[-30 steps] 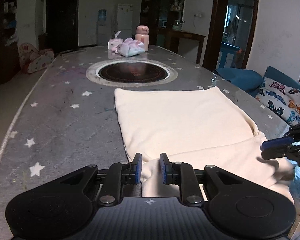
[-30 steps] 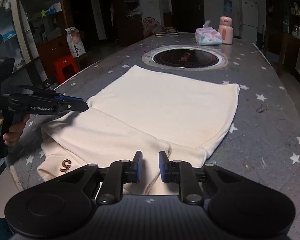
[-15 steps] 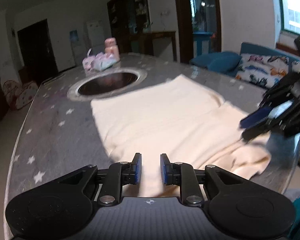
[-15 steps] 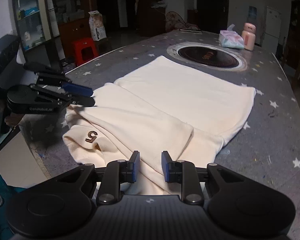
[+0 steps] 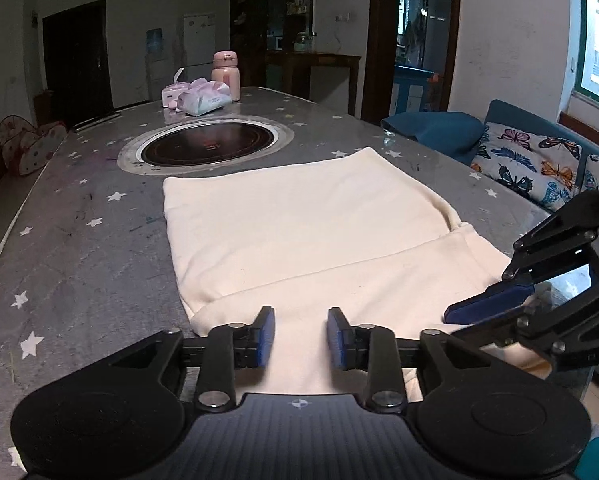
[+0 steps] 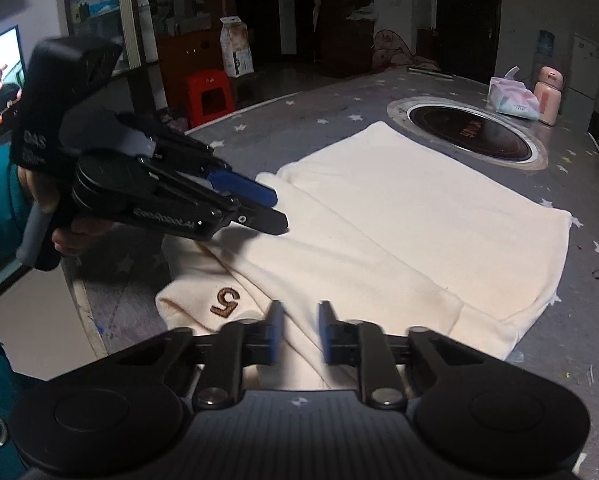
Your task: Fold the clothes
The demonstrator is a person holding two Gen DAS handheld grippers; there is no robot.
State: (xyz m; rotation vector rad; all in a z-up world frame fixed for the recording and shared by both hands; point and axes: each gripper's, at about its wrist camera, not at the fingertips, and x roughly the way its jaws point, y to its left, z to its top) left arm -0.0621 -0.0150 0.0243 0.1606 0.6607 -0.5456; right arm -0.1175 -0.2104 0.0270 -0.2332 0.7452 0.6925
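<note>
1. Left tongs (image 5: 300, 336): fingers spread, empty, poised low over the near edge of the cream garment (image 5: 299, 232). No cloth sits between the pads.
2. Right tongs (image 6: 300, 334): fingers likewise spread and empty, above the near folded band beside the brown "5" emblem (image 6: 225, 303).
3. The garment lies flat on the star-patterned table (image 5: 79, 240), its near portion already turned over the main panel, so one fold appears complete.
4. Judged step: regrasp between folds. The next move calls for each pair of tongs to close on a near corner of the folded band, then carry it toward the far hem.
5. Beyond: inset cooktop (image 5: 209, 148), tissue pack (image 5: 205, 100), pink bottle (image 5: 226, 76).
</note>
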